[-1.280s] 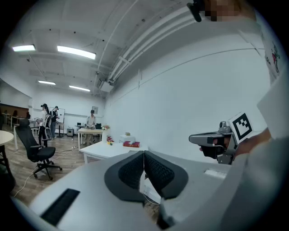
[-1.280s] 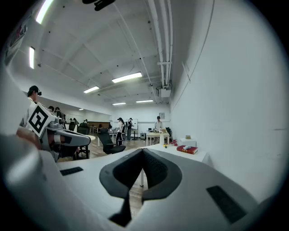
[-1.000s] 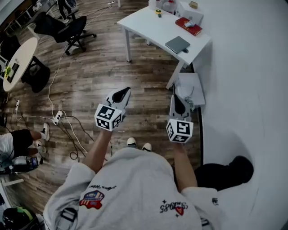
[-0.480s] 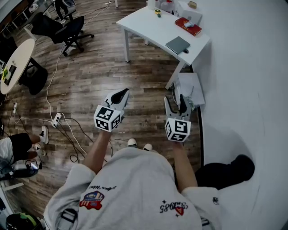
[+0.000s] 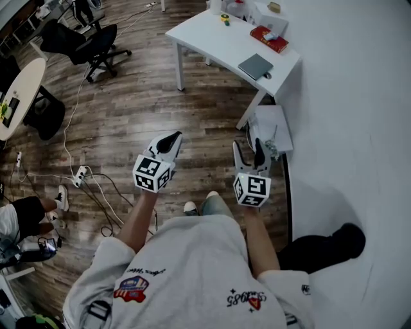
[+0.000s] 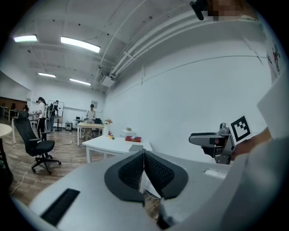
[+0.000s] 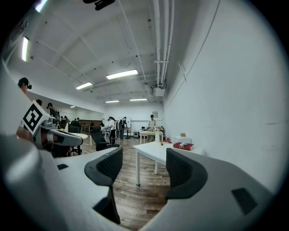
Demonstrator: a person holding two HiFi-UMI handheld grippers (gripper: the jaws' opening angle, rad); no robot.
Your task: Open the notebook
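1. Closed and flat on the white worktop [image 5: 212, 35]: the grey notebook [image 5: 255, 65], near the edge closest to the wall, well apart from both grippers. Just beside one corner, a small dark object [image 5: 266, 75], too small to name.
2. Farther along the same worktop: a red book [image 5: 270, 38] with something pale on top; white boxes [image 5: 273, 17] by the wall, shut, contents hidden; a small yellow thing [image 5: 226, 18] near the far edge.
3. Under the worktop, on the wooden floor [image 5: 148, 103] against the wall: a flat white unit [image 5: 276, 122] with cables at one side, kind not clear.
4. Nearer, over the floor: the left gripper [image 5: 172, 136], fingers [image 6: 131, 173] clenched pad to pad, nothing between.
5. Beside it: the right gripper [image 5: 247, 146], fingers [image 7: 106, 167] released and wide apart, nothing in the gap but distant floor and worktop. A second ago, pressed together.
6. Writing: black-and-white square markers on both gripper cubes; print and a badge on the grey sweatshirt [image 5: 186, 270], upside down from the head view, not legible.
7. Also different from a second ago: one leg in jeans [image 5: 217, 207] now forward; white shoes [image 5: 188, 207], then side by side, now staggered.
8. Outermost: a black office chair [image 5: 90, 45], a round pale worktop [image 5: 16, 96], a power strip [image 5: 81, 171] with cables across the floor, other people at far desks in both gripper views.
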